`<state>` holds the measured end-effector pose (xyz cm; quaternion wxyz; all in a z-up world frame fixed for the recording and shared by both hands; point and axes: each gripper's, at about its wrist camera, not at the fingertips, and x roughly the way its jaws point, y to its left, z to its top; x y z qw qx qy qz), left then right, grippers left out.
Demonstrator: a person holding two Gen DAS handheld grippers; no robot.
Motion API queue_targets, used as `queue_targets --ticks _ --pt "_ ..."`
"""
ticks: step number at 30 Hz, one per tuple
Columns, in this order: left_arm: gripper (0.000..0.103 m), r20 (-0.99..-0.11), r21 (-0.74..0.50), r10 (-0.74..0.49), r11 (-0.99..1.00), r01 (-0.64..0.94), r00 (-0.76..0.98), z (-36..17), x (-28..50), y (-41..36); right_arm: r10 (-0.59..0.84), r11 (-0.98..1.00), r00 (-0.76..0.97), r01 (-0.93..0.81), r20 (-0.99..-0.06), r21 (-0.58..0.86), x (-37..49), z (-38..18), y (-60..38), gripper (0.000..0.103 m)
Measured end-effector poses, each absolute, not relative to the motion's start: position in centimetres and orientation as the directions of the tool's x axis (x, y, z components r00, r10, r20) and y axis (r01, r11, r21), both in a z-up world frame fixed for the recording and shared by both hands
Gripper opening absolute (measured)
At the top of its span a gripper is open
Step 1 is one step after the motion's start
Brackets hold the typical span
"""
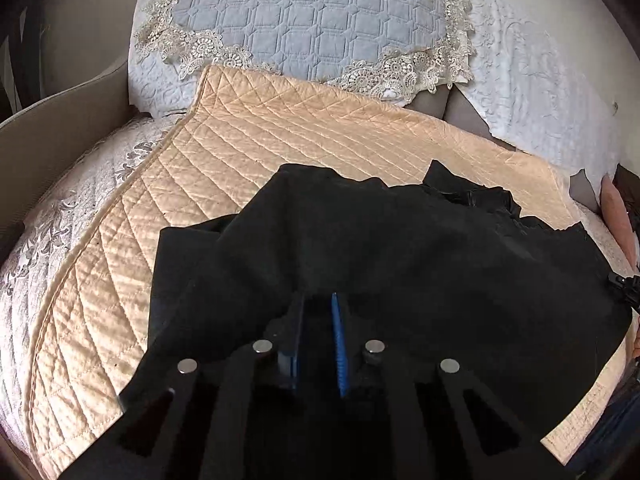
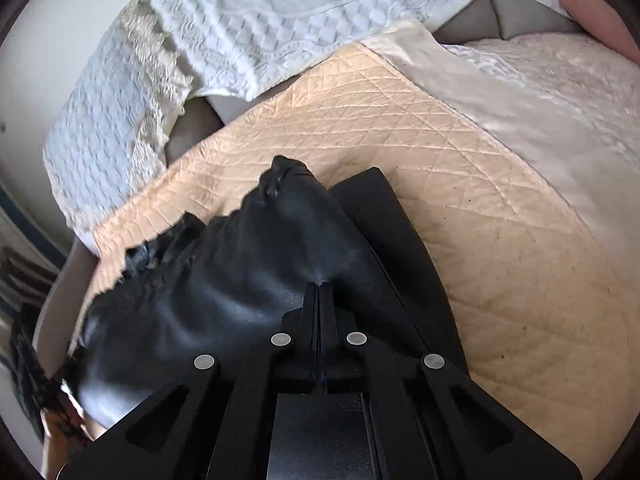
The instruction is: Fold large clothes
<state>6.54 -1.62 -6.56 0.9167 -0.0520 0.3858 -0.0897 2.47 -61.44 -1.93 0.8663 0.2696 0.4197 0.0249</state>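
Peach quilt [image 1: 280, 128] bare beyond black garment [image 1: 400, 240]; left tool [image 1: 320, 304], right tool [image 2: 319, 292] both pinching garment.

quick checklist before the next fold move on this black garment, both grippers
1. Right gripper shut on garment: ok.
2. Left gripper holding garment: cannot tell, the fingers stand slightly apart and the cloth is dark.
3. Garment over the quilt: ok.
4. Garment flat: not ok, bunched at the far edge.
5. Pillow apart from garment: ok.
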Motion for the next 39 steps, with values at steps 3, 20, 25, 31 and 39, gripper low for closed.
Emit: queue_targets --ticks 3,20,25,31,39 --pt "0.014 -0.66 -0.232 -0.27 0.961 0.151 0.701 -4.4 6.2 -2.5 0.312 0.851 0.693 0.101 -0.65 0.516 2.8 -0.1 -59.3 0.005" --pt "0.013 -0.715 -0.287 -0.229 0.958 0.021 0.661 -8.8 15.0 -2.4 0.327 0.805 0.639 0.197 -0.696 0.559 10.9 -5.9 -60.5 0.0" --pt "0.013 -0.719 -0.283 -0.23 0.959 0.026 0.656 -8.5 15.2 -2.4 0.328 0.805 0.633 0.201 -0.702 0.558 11.2 -5.8 -60.3 0.0" --pt "0.043 -0.623 -0.289 -0.29 0.948 0.132 0.726 -4.1 10.3 -3.5 0.293 0.893 0.662 0.068 -0.69 0.445 8.0 -0.6 -56.1 0.017" --pt "0.033 -0.739 -0.25 -0.258 0.963 0.102 0.622 -7.3 12.3 -4.4 0.226 0.945 0.543 0.078 -0.809 0.317 9.2 -3.8 -54.1 0.019"
